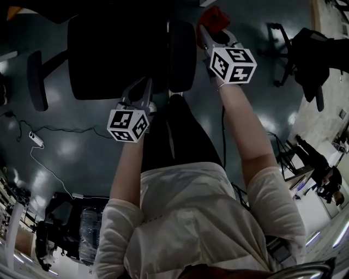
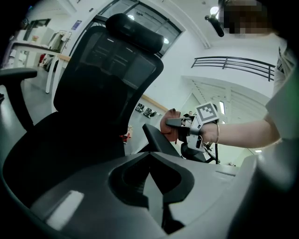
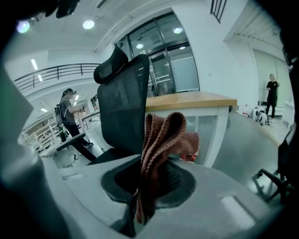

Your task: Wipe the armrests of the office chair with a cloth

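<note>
**Fig.: Cloth at far end of R armrest**

R gripper [image 1: 212, 31] pinches the folded cloth [image 1: 214, 16] at the far end of the R armrest [image 1: 182, 57], apparently touching it. The armrest's long axis runs away from the person, so the wipe stroke probably pulls back toward the body. L gripper [image 1: 143, 87]: jaws pressed together, empty, near the front edge of the chair [image 1: 117, 52] seat. L armrest [image 1: 36, 80] is well apart, w/o cloth.
</note>
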Tool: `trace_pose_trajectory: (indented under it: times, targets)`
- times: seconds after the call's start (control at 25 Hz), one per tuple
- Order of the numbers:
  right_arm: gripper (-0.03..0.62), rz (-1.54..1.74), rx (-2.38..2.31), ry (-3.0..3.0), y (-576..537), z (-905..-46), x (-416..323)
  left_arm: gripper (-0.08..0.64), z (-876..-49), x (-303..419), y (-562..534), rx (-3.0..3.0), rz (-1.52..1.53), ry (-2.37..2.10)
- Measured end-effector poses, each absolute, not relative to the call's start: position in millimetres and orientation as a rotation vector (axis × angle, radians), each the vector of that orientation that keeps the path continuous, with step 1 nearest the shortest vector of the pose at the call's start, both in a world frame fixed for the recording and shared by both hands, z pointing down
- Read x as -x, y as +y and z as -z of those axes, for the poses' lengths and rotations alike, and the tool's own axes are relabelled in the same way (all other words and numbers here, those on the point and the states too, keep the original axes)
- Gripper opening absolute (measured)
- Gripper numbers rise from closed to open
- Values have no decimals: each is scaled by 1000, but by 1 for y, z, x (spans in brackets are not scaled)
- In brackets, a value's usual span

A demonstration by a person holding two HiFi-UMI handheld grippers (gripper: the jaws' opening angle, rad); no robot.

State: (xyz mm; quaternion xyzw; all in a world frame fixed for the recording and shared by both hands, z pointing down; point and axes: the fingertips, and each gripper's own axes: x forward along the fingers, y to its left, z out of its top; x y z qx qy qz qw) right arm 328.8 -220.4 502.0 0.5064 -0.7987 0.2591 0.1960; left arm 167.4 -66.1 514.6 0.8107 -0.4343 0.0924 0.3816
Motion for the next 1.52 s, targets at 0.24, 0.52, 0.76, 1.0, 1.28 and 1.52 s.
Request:
trace_pose_trajectory:
  times: [0.24,0.52,0.76,1.0,1.28,1.52]
  targets:
    - [52,-722,-1215,-2233,-259,-538,-305,15,-527,-169,-87,-2009,-220,-1177]
    - [52,-655,-949,-2277,-265,-543,-261,15,-535,-160,-100,-1929,-172,-1276]
    - [52,-369,-659,-2287,-259,-538,-225,15,-533,-157,-103,-1916,-164,-1309]
    - [52,-273,-503,-2315,-239,-523,-180,15,-532,-144,-94,-1902,-159,-1324]
    - [52,-266,-400,-2158,-210,-538,-177,15,-527,-132,-82,-1910,-151,-1316]
    - [52,-264,-344,-2093,-181,-541,-177,15,-525,-125,-68,-1920,-157,-1300]
